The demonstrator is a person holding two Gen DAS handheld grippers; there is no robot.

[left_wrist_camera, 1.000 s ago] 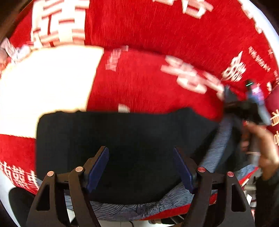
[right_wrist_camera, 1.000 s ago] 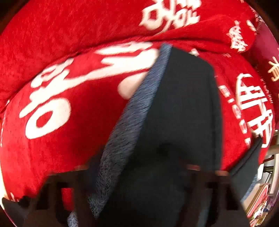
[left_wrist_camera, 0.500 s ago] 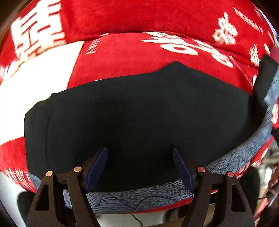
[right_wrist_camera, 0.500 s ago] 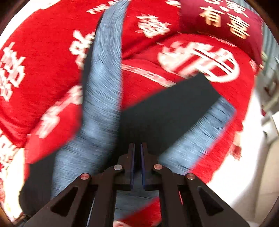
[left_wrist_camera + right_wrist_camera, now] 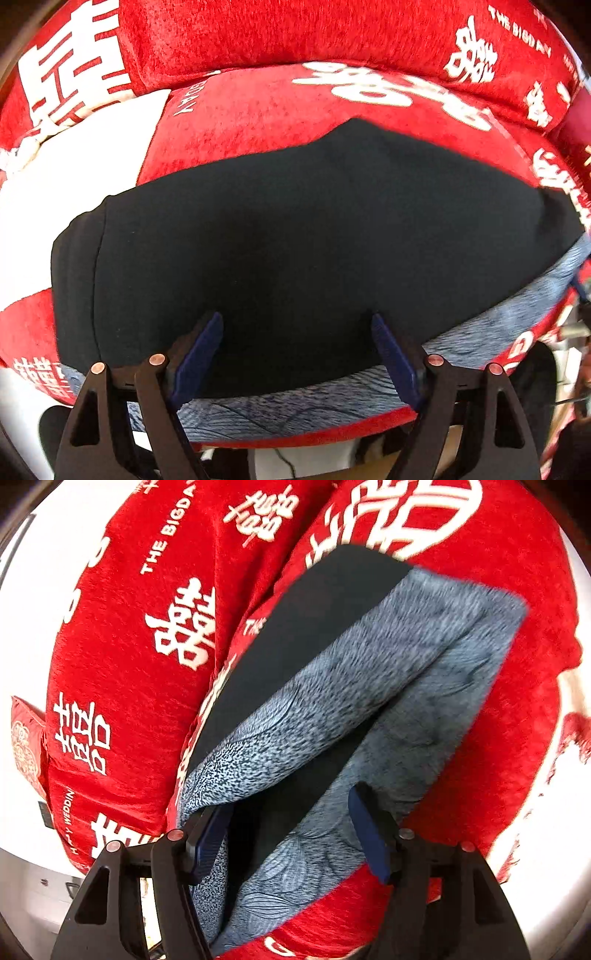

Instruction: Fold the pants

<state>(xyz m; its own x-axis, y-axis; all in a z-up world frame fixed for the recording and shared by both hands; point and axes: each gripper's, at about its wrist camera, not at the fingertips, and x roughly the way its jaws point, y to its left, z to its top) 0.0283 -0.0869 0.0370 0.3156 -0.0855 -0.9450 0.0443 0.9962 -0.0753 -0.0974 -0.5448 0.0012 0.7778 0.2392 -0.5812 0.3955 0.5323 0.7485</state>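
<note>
The pants (image 5: pixel 295 243) are black outside with a blue-grey patterned lining and lie folded on a red blanket (image 5: pixel 258 110). In the left wrist view my left gripper (image 5: pixel 297 354) is open and empty, its jaws apart over the near edge of the black cloth. In the right wrist view the pants (image 5: pixel 332 701) stretch away from me, with the lining turned up along the fold. My right gripper (image 5: pixel 291 834) is open, its fingers straddling the near end of the pants; nothing is held.
The red blanket (image 5: pixel 129 646) with white characters covers the whole surface, with a raised roll at the back (image 5: pixel 295 33). A white patch (image 5: pixel 74 158) lies left of the pants. The blanket's front edge (image 5: pixel 295 435) drops off near my left gripper.
My right gripper was shut on the pants half a second ago and has opened and let them go. The pants now lie flatter. My left gripper stayed open and shifted slightly.
</note>
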